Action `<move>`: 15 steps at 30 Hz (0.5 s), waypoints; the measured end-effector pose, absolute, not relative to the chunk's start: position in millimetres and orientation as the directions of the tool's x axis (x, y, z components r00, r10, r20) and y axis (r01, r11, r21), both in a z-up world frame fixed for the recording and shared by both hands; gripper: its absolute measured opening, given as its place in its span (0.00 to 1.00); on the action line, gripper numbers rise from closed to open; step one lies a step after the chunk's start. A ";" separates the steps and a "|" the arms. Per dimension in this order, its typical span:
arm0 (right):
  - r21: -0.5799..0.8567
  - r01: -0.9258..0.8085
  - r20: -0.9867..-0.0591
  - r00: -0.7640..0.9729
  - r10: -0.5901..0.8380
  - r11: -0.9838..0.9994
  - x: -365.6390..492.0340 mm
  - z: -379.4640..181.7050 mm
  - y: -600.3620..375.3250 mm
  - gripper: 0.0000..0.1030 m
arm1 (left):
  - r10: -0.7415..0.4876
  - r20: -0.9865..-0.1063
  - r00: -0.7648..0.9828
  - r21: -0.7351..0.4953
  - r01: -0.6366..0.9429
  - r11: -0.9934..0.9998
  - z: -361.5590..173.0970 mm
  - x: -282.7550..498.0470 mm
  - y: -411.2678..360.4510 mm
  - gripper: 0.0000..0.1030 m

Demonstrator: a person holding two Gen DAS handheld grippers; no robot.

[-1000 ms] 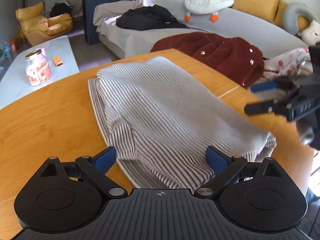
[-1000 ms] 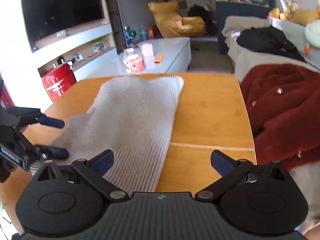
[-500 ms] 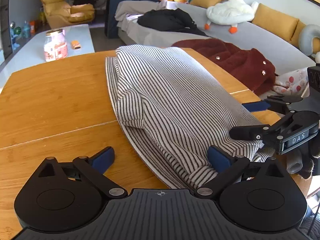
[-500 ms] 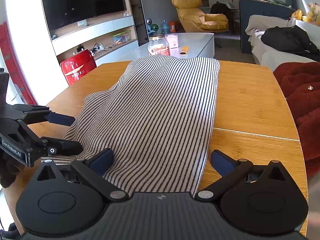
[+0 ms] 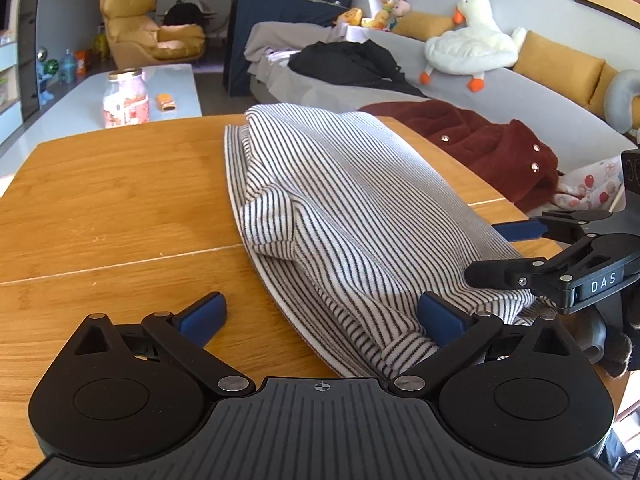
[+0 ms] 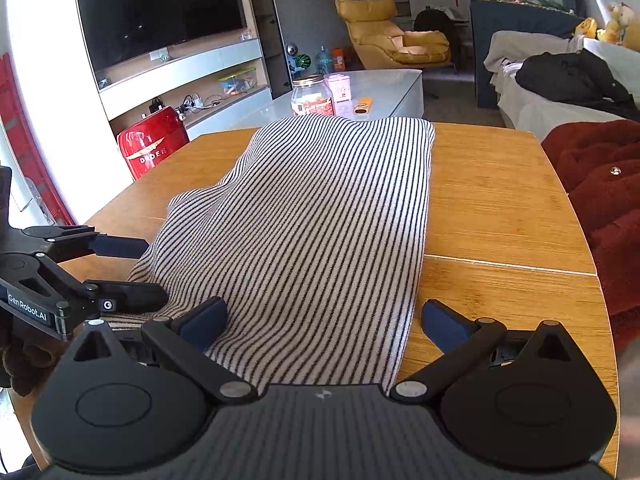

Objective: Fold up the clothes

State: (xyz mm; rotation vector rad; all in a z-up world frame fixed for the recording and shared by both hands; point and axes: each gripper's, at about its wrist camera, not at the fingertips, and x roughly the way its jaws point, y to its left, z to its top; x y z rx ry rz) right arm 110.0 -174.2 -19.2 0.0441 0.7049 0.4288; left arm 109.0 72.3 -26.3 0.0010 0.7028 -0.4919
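Note:
A black-and-white striped garment [image 5: 340,208] lies folded lengthwise on the wooden table [image 5: 100,208], bunched along its left side. My left gripper [image 5: 322,316] is open at its near end; the right fingertip [image 5: 440,314] touches the cloth and the left one hovers over bare wood. In the right wrist view the garment [image 6: 320,220] runs away from my open right gripper [image 6: 324,320], and its near hem lies between the fingers. Each gripper shows in the other's view: the right gripper [image 5: 500,250] and the left gripper [image 6: 136,270] are both open at the near corners.
A maroon coat [image 5: 480,148] and a black garment [image 5: 348,64] lie on the grey sofa to the right of the table. A jar [image 5: 125,98] stands on a white coffee table beyond. A red mini fridge [image 6: 152,148] stands at the left. The table edge [image 6: 600,280] is close on the right.
Both grippers have come in low to the garment's near end, side by side, and stayed open. The garment lies as before.

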 end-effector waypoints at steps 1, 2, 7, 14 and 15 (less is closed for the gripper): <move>0.182 -0.368 -0.619 0.678 0.397 0.912 110.5 -19.7 -174.5 1.00 | -0.434 -0.619 0.655 -0.163 0.433 0.887 -26.5 108.6 72.7 1.00; 0.182 -0.369 -0.619 0.677 0.398 0.911 110.6 -20.0 -174.9 1.00 | -0.434 -0.618 0.655 -0.165 0.432 0.887 -26.9 108.4 73.6 1.00; 0.187 -0.369 -0.616 0.678 0.401 0.911 109.4 -21.0 -173.7 1.00 | -0.433 -0.616 0.658 -0.167 0.428 0.888 -27.3 107.7 73.5 1.00; 0.188 -0.375 -0.619 0.672 0.406 0.908 110.2 -21.4 -172.6 1.00 | -0.429 -0.615 0.662 -0.170 0.420 0.892 -27.7 107.1 72.6 1.00; 0.189 -0.378 -0.621 0.669 0.408 0.906 110.6 -21.3 -172.8 1.00 | -0.430 -0.614 0.662 -0.171 0.419 0.891 -27.8 107.0 72.8 1.00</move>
